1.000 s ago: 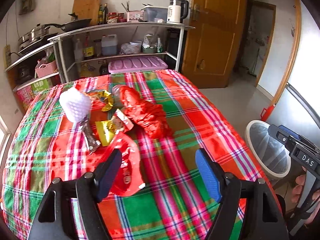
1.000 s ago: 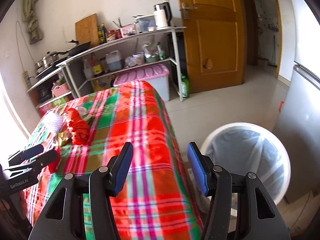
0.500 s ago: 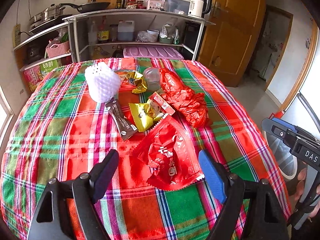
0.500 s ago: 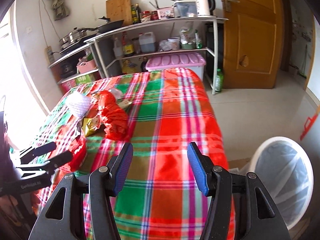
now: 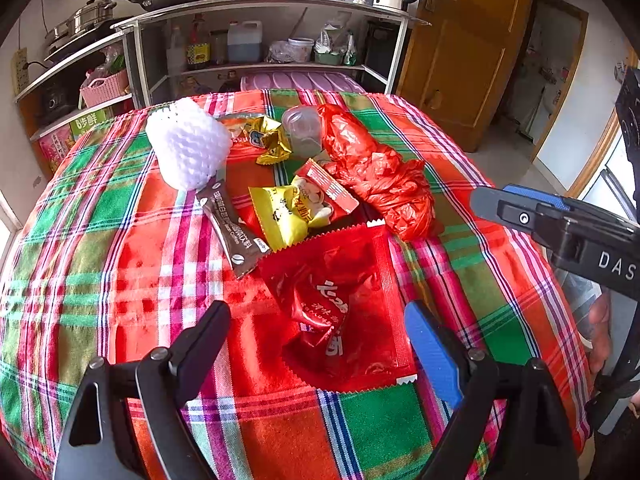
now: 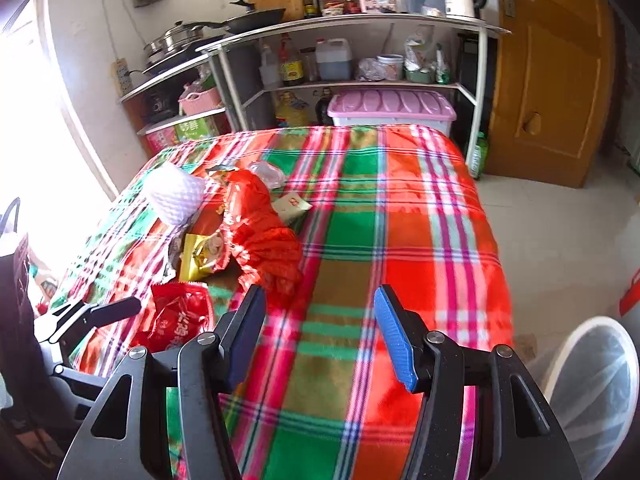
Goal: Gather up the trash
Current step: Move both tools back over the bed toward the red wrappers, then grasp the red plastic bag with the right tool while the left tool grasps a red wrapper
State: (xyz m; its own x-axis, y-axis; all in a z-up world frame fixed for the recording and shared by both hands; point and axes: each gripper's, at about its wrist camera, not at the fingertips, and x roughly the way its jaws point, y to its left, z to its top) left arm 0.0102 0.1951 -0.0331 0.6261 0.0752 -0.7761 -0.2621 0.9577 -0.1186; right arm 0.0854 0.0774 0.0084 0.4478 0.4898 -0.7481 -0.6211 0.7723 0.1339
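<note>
The left tool hangs over the near edge of the bench, which wears a red, green and pink plaid cloth; its jaws are opening wide and straddle a flat red snack bag without pressing on it. In the left wrist view the rest of the trash sits just past that bag: a brown sachet at 11 o'clock from it, a yellow wrapper at 12, a crumpled red plastic bag at 1 o'clock, and farther back a white foam net, a gold wrapper and a clear plastic cup. The right tool stands open and holds nothing, above bare cloth, with the red plastic bag at its 11 o'clock. A white bin with a clear liner stands on the floor at the right tool's 4 o'clock.
</note>
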